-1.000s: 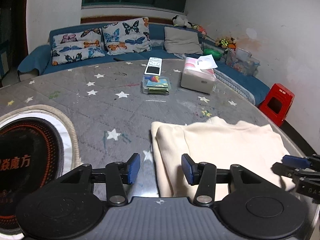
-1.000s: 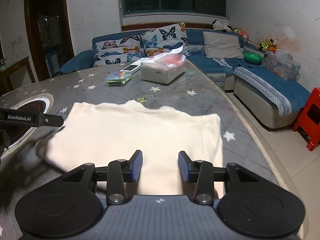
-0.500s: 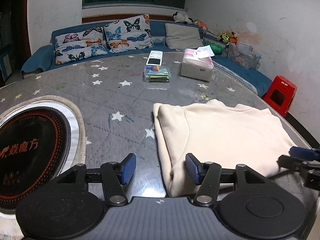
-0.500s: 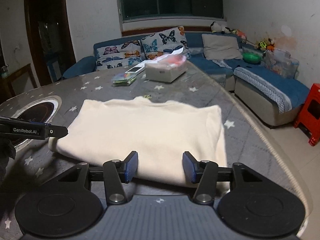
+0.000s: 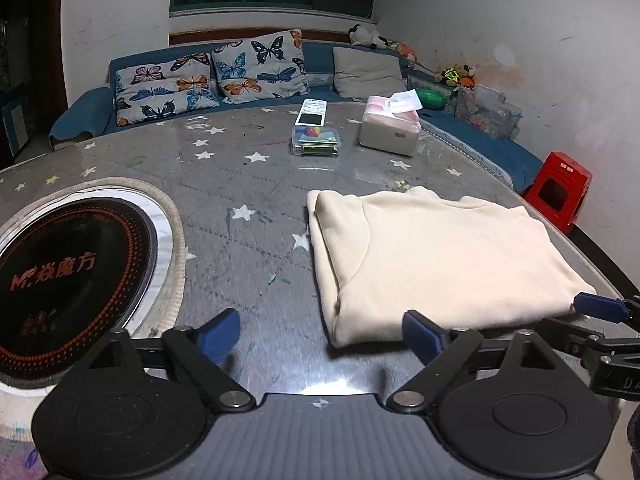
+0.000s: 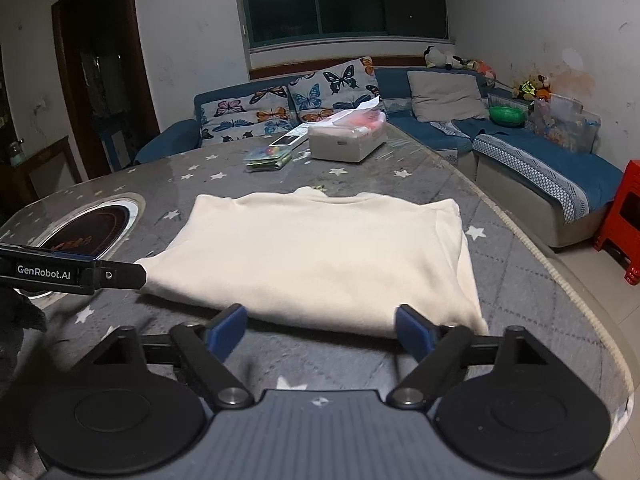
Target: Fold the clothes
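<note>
A cream garment (image 5: 436,256) lies folded flat on the grey star-patterned table (image 5: 240,184); it also shows in the right wrist view (image 6: 320,256). My left gripper (image 5: 320,338) is open and empty, just short of the garment's near left corner. My right gripper (image 6: 320,330) is open and empty, just short of the garment's near edge. The right gripper's blue fingertips (image 5: 596,308) show at the right of the left wrist view, beside the garment's near right corner. The left gripper's finger (image 6: 80,274) shows at the left of the right wrist view.
A round black hotplate (image 5: 68,276) is set in the table at left. A tissue box (image 5: 390,130), a clear plastic box (image 5: 316,142) and a remote (image 5: 312,112) stand at the far side. A blue sofa (image 6: 520,152) and red stool (image 5: 558,190) lie beyond the table edge.
Both grippers have opened wider and drawn back from the garment toward the near table edge. The garment lies still.
</note>
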Available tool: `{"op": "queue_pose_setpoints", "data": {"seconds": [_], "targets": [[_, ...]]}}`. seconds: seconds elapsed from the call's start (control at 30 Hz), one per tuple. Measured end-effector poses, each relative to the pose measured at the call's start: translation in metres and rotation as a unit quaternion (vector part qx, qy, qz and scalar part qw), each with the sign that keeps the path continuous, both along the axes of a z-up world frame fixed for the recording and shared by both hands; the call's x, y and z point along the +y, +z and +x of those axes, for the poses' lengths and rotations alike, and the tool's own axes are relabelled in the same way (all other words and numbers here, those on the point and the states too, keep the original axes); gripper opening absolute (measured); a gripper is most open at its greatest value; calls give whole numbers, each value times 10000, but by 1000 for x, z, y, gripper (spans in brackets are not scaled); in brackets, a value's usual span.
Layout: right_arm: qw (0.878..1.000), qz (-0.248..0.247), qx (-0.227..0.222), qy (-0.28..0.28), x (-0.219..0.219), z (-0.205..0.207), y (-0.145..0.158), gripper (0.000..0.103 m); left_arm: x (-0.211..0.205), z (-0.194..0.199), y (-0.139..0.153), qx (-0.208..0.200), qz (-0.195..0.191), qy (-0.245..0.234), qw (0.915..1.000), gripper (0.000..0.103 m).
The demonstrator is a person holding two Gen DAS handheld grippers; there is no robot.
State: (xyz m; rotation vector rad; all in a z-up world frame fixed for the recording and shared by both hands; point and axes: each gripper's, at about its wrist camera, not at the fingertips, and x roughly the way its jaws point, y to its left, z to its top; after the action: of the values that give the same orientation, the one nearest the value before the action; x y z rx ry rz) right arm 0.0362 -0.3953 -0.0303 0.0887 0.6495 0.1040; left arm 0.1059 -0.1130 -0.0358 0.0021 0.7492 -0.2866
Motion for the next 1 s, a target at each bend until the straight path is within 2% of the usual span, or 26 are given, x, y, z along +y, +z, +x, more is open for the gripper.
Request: {"op": "queue_pose_setpoints", "data": {"seconds": [0.07,0.2,0.37,0.73,1.0], "targets": [[10000,-36,0,-2,3,-6,0,90,2,-5,1,-19,-18,-12,10000,97],[10000,-51,16,-62,5,-14,0,98,4,-15,4,-85,-24,-33,10000,102],[9999,0,9,-156,7,-23,1,103,7,-25,6,-119,-35,-63,9999,103],[9990,-88,-133,-412,12,-38,3,103,11,-47,6,-138,-22,-149,9998,103],[9983,149,-422,-381,13,-53,8,103,11,-62,5,-180,27,-198,9996,103]]}}
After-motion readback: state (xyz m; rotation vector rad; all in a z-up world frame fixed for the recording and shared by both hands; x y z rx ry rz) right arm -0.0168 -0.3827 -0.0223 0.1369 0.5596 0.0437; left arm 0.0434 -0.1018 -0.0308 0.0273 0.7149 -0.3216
